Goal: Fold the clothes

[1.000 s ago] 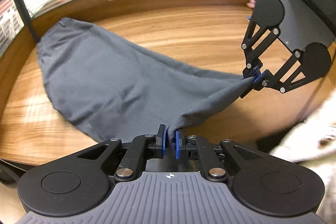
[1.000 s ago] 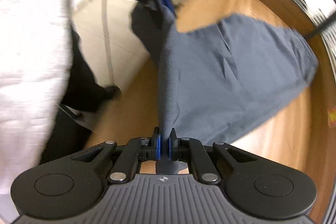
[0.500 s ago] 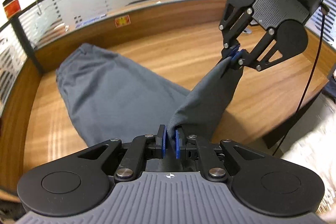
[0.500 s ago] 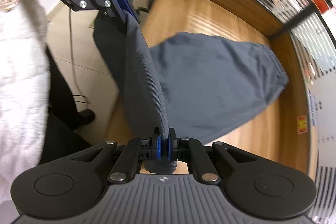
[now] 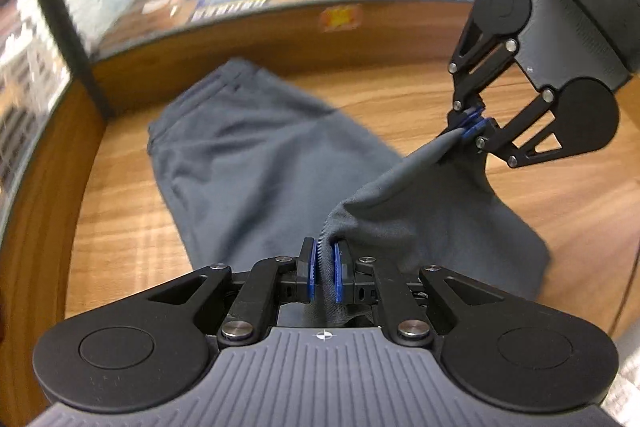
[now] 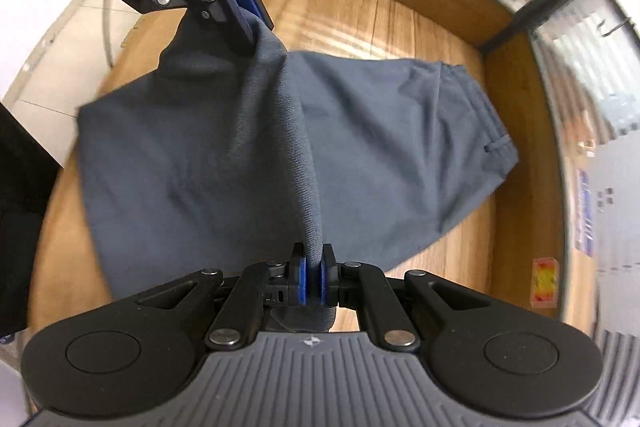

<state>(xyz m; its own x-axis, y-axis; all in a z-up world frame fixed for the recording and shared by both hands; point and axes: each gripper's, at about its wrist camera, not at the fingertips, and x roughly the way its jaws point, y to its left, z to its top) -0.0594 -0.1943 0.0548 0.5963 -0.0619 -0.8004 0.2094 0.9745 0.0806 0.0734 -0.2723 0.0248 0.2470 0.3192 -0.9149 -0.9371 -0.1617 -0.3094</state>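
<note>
Grey trousers (image 5: 240, 155) lie on the wooden table (image 5: 120, 211), waistband toward the far corner. Their near end is lifted off the wood and folded back over the rest. My left gripper (image 5: 325, 269) is shut on one corner of that lifted end. My right gripper (image 5: 471, 125) is shut on the other corner, higher up at the right. In the right wrist view the trousers (image 6: 380, 131) spread under a taut hem that runs from my right gripper (image 6: 313, 281) up to my left gripper (image 6: 244, 1).
A wooden partition (image 5: 280, 39) topped with frosted glass bounds the table at the back and the left side. The table's front edge (image 6: 132, 27) and tiled floor (image 6: 68, 23) show at the upper left of the right wrist view.
Both grippers have carried the trousers' near end across the table toward the waistband, so the lifted part now hangs over the flat part. Both grips have stayed shut.
</note>
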